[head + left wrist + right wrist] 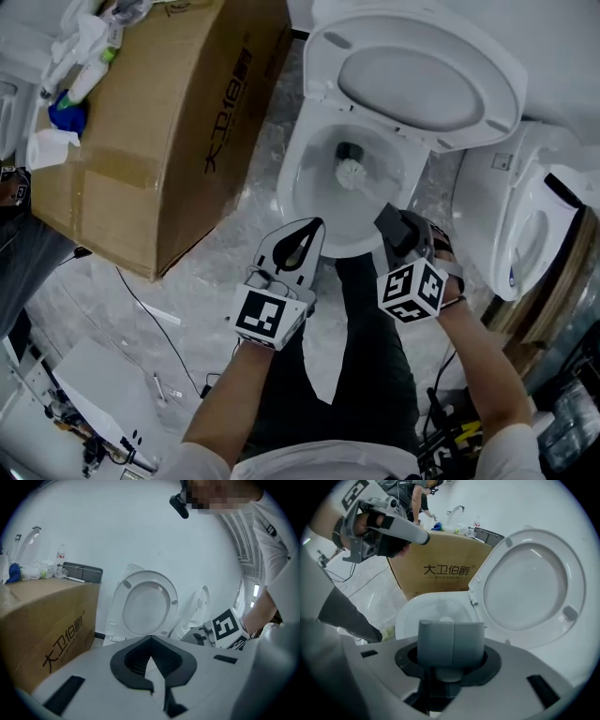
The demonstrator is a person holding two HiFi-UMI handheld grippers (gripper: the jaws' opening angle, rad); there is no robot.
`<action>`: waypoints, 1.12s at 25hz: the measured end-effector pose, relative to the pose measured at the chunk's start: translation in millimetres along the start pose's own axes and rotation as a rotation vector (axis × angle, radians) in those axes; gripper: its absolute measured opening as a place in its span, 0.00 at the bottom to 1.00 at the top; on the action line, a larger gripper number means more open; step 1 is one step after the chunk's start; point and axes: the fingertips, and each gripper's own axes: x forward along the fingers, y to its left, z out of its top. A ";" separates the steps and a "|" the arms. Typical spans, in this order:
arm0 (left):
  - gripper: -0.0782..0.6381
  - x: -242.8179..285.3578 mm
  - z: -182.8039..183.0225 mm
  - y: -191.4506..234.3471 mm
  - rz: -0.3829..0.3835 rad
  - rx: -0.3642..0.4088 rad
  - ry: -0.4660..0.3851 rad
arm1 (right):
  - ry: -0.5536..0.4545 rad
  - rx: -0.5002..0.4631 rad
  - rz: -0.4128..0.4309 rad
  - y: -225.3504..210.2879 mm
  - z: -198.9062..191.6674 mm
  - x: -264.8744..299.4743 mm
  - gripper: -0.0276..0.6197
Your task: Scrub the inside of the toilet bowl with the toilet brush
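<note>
Toilet bowl (319, 202): white, standing on the marbled floor, with its seat and lid (427, 80) tipped up at the back.
Toilet brush (352, 172): its pale round head is down inside the bowl, just beside the dark drain opening. The handle is hard to trace in the head view.
Right gripper (396, 223): held over the bowl's front rim, jaws drawn together on the brush's handle, with the grey pads (436, 641) meeting.
Left gripper (314, 230): near the right one, over the front rim. Its jaw tips meet and nothing is between them.
Cardboard box (159, 122): left of the toilet, with bottles and cloths on top.
Second toilet (534, 216): at the right, seat raised.
</note>
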 end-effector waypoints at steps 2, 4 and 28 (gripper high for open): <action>0.12 1.2 -7.0 -1.4 0.002 0.003 0.016 | -0.006 0.020 0.003 14.0 -6.8 -2.2 0.28; 0.12 3.8 -14.0 -3.4 -0.005 0.004 0.027 | -0.016 0.031 -0.004 27.4 -11.7 1.2 0.28; 0.12 -1.6 -72.3 19.7 -0.053 0.008 0.054 | -0.093 0.029 -0.117 62.9 -0.2 93.0 0.28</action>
